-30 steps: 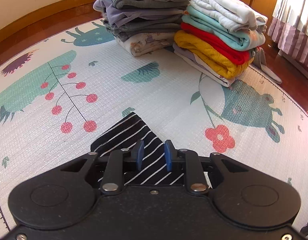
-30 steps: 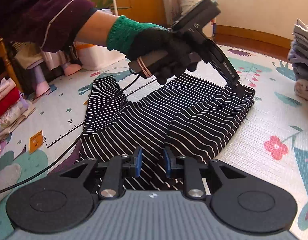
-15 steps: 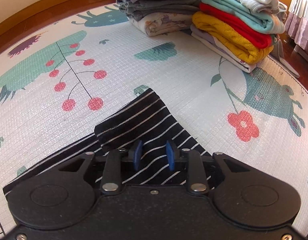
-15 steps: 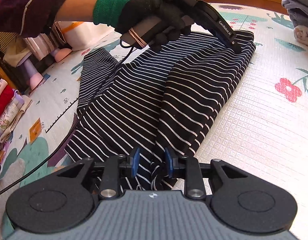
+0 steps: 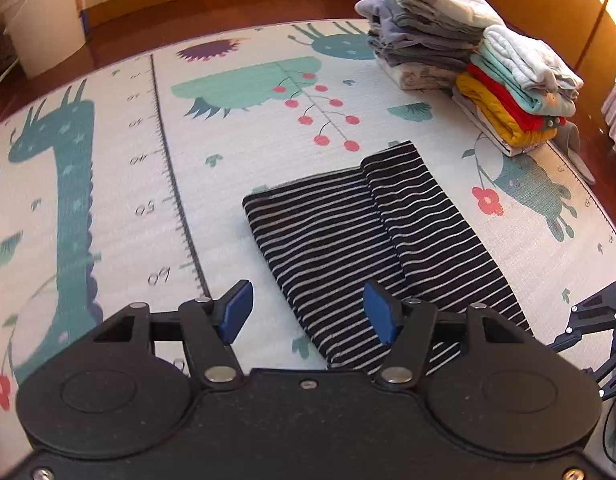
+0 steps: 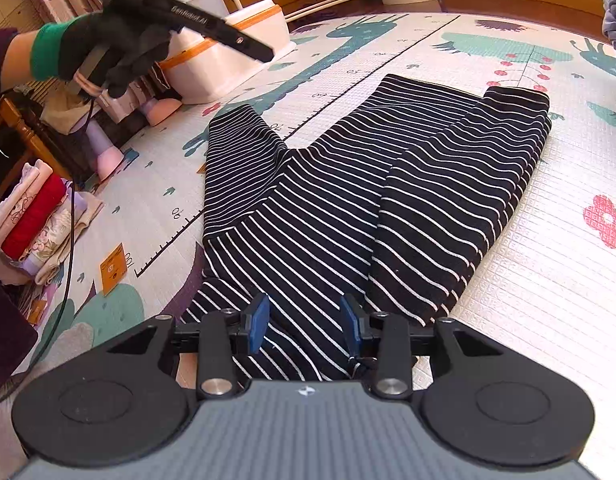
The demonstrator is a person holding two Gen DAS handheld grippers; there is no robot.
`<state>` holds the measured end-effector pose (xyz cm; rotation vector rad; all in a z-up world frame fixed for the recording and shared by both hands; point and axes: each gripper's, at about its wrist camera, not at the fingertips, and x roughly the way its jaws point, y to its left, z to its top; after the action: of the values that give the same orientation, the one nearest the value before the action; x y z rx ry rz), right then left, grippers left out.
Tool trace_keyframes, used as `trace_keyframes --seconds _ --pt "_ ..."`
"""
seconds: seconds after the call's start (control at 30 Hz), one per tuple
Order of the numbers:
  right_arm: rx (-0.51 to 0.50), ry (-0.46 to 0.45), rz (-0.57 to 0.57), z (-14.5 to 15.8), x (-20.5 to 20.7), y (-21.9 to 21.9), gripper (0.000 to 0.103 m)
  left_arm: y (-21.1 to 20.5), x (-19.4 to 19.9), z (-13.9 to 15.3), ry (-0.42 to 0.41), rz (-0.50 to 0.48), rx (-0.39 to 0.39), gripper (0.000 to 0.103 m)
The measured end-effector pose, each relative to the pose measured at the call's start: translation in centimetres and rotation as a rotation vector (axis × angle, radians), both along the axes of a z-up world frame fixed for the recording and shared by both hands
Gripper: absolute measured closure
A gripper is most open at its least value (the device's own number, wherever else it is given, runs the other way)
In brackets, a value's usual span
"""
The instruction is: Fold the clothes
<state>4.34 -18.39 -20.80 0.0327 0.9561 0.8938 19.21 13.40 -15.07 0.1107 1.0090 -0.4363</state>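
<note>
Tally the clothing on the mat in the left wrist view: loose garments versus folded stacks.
Striped garment laid out on the mat: 1
Folded stacks: 2, a grey stack and a colourful stack
Total: 3

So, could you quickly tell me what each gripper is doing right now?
Left gripper: open, holding nothing.
Right gripper: open, holding nothing.

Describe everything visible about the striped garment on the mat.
The black striped garment with thin white stripes looks like soft knit. It lies flat on the play mat, one side folded over the middle, a sleeve-like part angling off opposite. Both grippers, left gripper and right gripper, are open above it, gripping nothing.
</note>
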Motion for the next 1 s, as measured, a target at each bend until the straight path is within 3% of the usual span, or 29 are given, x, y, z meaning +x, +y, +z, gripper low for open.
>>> trace_keyframes --seconds 0.07,0.2,0.3,0.47,0.57,0.67,0.73,0.87,0.9,1.0 --pt "0.001 0.027 0.008 0.5 0.5 0.3 0.063 2.9 -2.4 -1.3 0.042 0.085 -0.059 0.043" --pt "-0.022 0.094 0.049 2.2 2.0 1.0 0.063 8.3 -5.8 -3.6 0.052 0.272 -0.152 0.042" --pt "-0.061 0.148 0.084 3.7 3.7 1.7 0.056 11.9 -7.5 -5.6 0.057 0.434 -0.215 0.042" --pt "-0.159 0.219 0.141 6.1 7.4 4.7 0.054 16.9 -8.4 -8.5 0.057 0.663 -0.348 0.042" --pt "-0.166 0.266 0.15 7.4 9.7 7.9 0.054 19.6 -7.9 -9.6 0.029 0.767 -0.437 0.045" --pt "-0.136 0.32 0.122 8.0 11.8 11.1 0.05 21.3 -6.9 -10.7 0.001 0.825 -0.487 0.052" --pt "-0.104 0.333 0.095 7.9 12.9 13.2 0.048 22.5 -6.2 -11.4 -0.021 0.853 -0.519 0.062" --pt "0.025 0.367 0.007 7.2 13.3 15.1 0.047 24.4 -5.6 -12.4 -0.067 0.906 -0.576 0.067" --pt "0.022 0.386 0.041 6.8 13.0 15.5 0.046 24.8 -5.5 -12.6 -0.085 0.918 -0.579 0.068" --pt "-0.057 0.323 0.087 6.4 11.8 15.8 0.045 25.6 -5.0 -13.2 -0.101 0.924 -0.599 0.068"
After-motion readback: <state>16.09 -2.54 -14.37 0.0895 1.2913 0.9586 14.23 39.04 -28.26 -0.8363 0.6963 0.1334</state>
